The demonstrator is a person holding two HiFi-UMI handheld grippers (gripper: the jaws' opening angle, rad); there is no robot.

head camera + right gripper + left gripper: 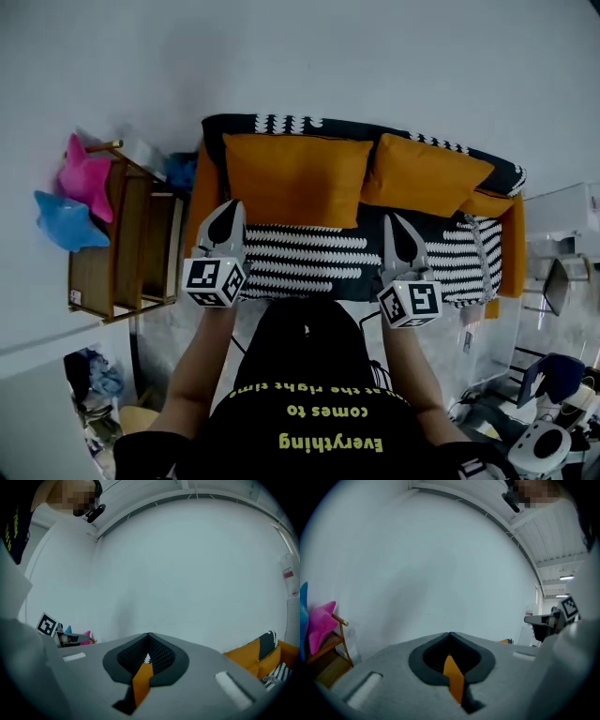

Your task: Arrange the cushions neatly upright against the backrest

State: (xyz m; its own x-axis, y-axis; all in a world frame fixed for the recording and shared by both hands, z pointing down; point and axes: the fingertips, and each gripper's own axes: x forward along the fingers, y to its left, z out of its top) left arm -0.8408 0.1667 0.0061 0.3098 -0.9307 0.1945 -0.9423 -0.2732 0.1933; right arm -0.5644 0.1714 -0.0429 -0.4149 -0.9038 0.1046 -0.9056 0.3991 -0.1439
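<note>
- As I stand at the front edge of the sofa [309, 258], both tongs are held low over its striped seat, well apart, and both point at the backrest [281, 124].
- Left tongs [231, 208]: jaws together, nothing between them; in the left gripper view the tips meet in a point, with only a strip of orange showing through the gap behind them.
- Right tongs [395, 223]: jaws together, nothing clamped; the right gripper view shows the same closed point against the pale wall [187, 564].
- Left cushion [295, 178]: orange, upright, square against the backrest toward the sofa's left end; it touches neither tongs.
- Right cushion [422, 173]: orange, against the backrest toward the right end, standing slightly tilted; its near edge meets the left cushion's.
- Right end of the sofa: a further orange piece [485, 202] lies just beside the right cushion; I cannot tell whether it is a cushion or part of the armrest.
- Beside the sofa's left end stands a wooden shelf [122, 244]; a pink star cushion [86, 176] and a blue star cushion [66, 221] sit at its far side.
</note>
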